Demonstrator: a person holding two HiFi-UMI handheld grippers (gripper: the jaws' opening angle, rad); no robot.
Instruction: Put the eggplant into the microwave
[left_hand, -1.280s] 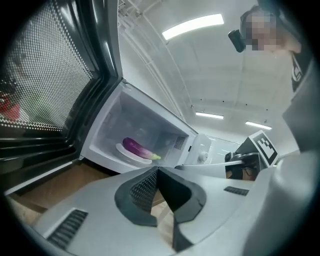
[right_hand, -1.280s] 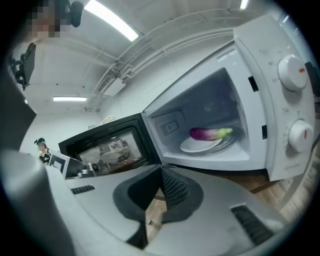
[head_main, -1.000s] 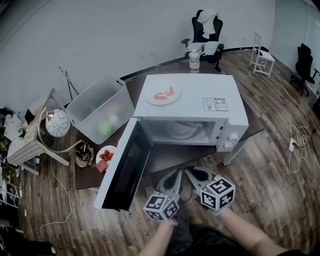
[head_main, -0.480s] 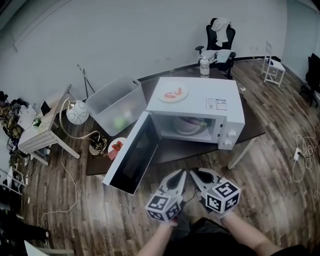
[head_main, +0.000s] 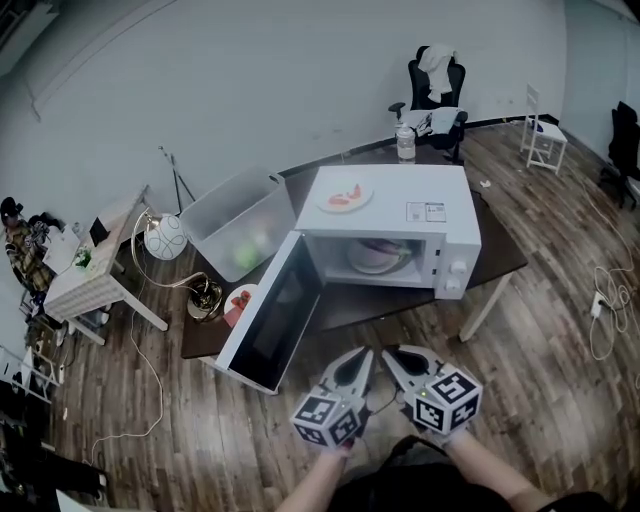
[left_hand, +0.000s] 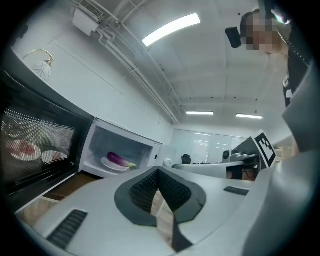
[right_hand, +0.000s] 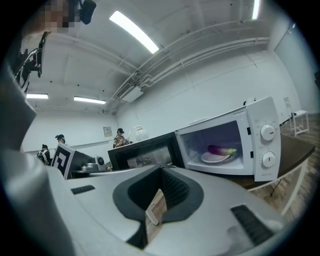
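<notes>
Dark brown table (head_main: 503, 252) carries the white box microwave (head_main: 400, 212). Its black-windowed door (head_main: 270, 322) is swung open toward 7 o'clock. Clear plastic bin (head_main: 238, 218) sits at the oven's 9 o'clock. Left gripper (head_main: 364, 353) and right gripper (head_main: 389, 352) are side by side at the oven's 6 o'clock, off the table, both with jaws together and empty. Round white plate (right_hand: 216, 158) is inside the cavity, with the purple eggplant (right_hand: 221, 149) lying on it.

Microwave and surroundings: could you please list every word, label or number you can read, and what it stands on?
No text is readable.
Sticker on the microwave top: too small to read.
Wall sign: blurred.
Marker cubes: patterns only, no letters.
Dials: no legible marks.
</notes>
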